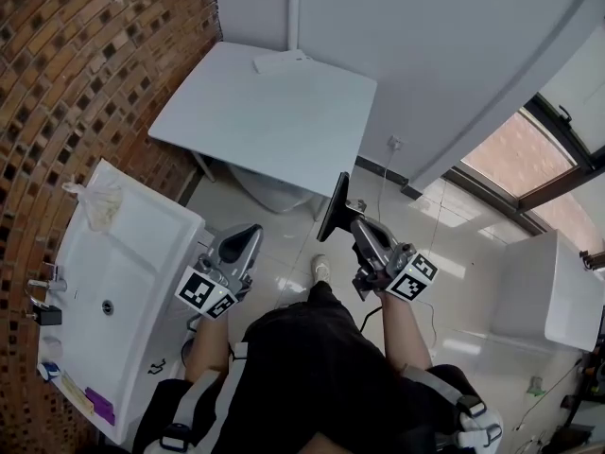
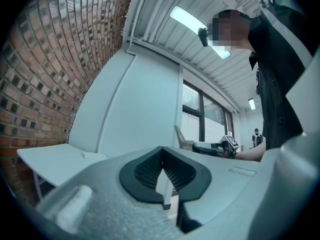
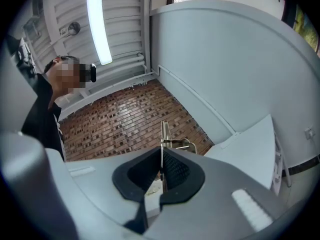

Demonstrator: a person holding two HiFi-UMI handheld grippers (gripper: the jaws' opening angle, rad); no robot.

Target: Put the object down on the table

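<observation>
A washroom is suggested — a white sink [image 1: 142, 244] with a tap [image 1: 44, 283] is set against a brick wall [image 1: 85, 64]. Glossy floor tiles [image 1: 454, 253] are seen beside the sink — a white table [image 1: 274, 116] beyond it.

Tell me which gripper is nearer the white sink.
Left. The left gripper sits just beside the sink; the right gripper, holding a dark flat object, is farther off.
</observation>
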